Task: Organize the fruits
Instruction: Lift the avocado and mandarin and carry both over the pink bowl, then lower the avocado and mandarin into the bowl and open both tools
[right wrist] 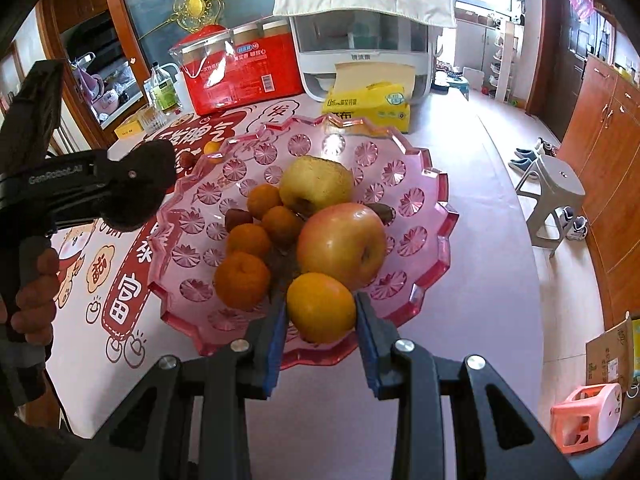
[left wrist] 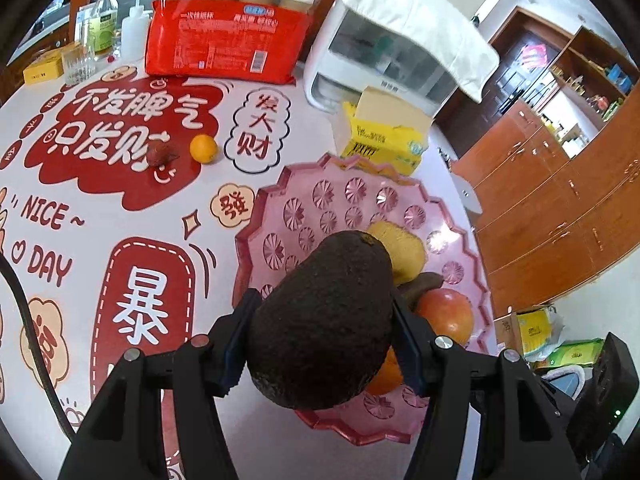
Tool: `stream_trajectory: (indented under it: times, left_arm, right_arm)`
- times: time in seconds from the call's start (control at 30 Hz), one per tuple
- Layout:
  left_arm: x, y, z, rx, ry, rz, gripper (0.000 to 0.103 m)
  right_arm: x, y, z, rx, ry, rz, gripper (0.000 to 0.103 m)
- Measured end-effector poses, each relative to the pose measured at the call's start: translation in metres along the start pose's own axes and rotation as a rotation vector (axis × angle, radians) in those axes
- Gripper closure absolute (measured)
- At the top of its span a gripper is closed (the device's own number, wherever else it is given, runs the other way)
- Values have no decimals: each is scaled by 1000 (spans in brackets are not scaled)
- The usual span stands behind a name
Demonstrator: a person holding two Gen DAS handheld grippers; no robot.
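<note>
At the far side of the table (left wrist: pixel 280 432) lies a red pack of paper cups (left wrist: pixel 224 40), with a white appliance (left wrist: pixel 384 56) to its right under a white cloth (left wrist: pixel 420 16). A yellow tissue pack (left wrist: pixel 384 136) sits just in front of the appliance. Far left stand a glass (left wrist: pixel 78 65), a bottle (left wrist: pixel 103 20) and a small yellow box (left wrist: pixel 42 68). A grey stool (right wrist: pixel 554 188) stands on the floor at right.

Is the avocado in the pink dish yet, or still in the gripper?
Still in the gripper. The left gripper is clamped on the avocado, held above the pink dish, not resting among the fruit.
</note>
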State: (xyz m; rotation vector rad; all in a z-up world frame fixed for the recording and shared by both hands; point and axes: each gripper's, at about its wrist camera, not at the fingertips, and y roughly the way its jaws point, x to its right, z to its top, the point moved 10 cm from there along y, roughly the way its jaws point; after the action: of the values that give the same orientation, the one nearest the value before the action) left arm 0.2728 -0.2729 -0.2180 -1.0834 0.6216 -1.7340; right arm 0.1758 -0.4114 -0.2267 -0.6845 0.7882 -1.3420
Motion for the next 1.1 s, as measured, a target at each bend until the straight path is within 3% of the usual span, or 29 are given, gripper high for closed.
stream_trajectory:
  times: [0.53, 0.77, 0.87, 1.1]
  left_arm:
    - [-2, 37, -2, -74, 12, 58, 42]
    - [-1, 39, -5, -98, -4, 39, 42]
    - [0, 30, -1, -68, -8, 25, 43]
    - [1, 3, 7, -18, -5, 11, 33]
  right_arm:
    - [0, 16, -1, -37, -7, -6, 69]
    - [-2, 16, 0, -43, -10, -9, 64]
    - [-4, 13, 0, -37, -12, -12, 56]
    - [-12, 5, 2, -18, -16, -17, 51]
